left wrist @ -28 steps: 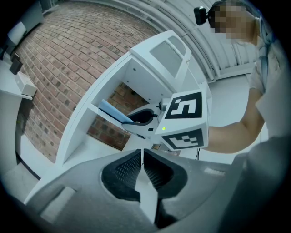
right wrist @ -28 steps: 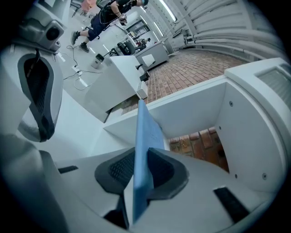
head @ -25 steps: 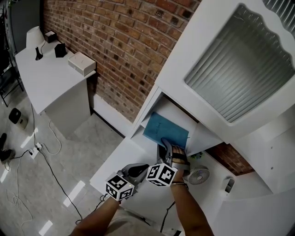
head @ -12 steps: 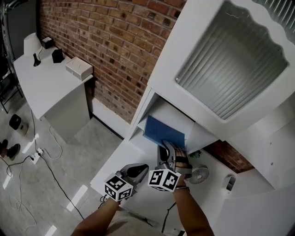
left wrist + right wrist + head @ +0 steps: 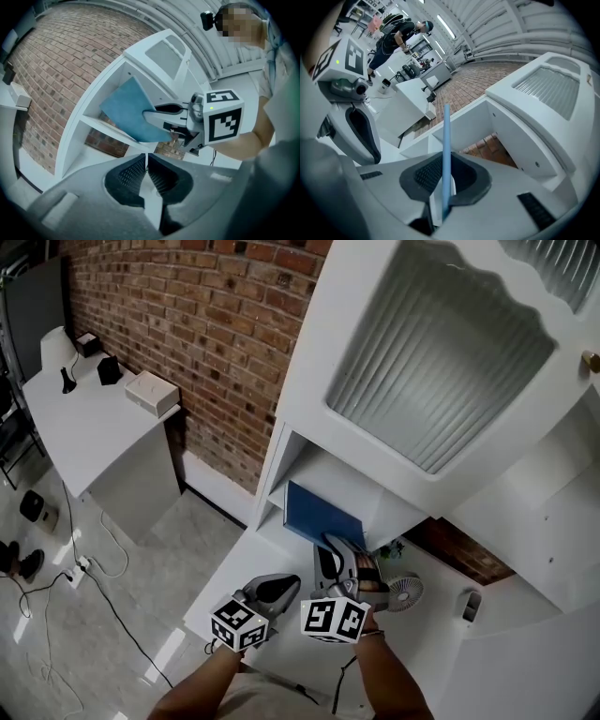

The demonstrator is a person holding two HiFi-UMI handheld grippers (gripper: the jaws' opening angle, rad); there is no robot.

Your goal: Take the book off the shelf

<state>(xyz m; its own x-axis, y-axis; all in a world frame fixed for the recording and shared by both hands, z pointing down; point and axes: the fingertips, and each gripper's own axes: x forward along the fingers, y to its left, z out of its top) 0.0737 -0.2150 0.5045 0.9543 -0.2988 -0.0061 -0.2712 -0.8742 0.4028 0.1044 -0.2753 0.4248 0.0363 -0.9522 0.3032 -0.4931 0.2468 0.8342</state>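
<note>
Blue book pinched by right hand-held gripper, jaws just tightened.

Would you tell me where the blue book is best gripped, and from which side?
Probably its near edge, from the open front of the shelf: the book is thin, so the right claw can pinch both covers, as it does now.

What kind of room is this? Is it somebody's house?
Probably a workshop or lab office, not a home: there's a bare brick wall, a white desk with small gadgets on it, and a plain white shelf with a blue book.
</note>
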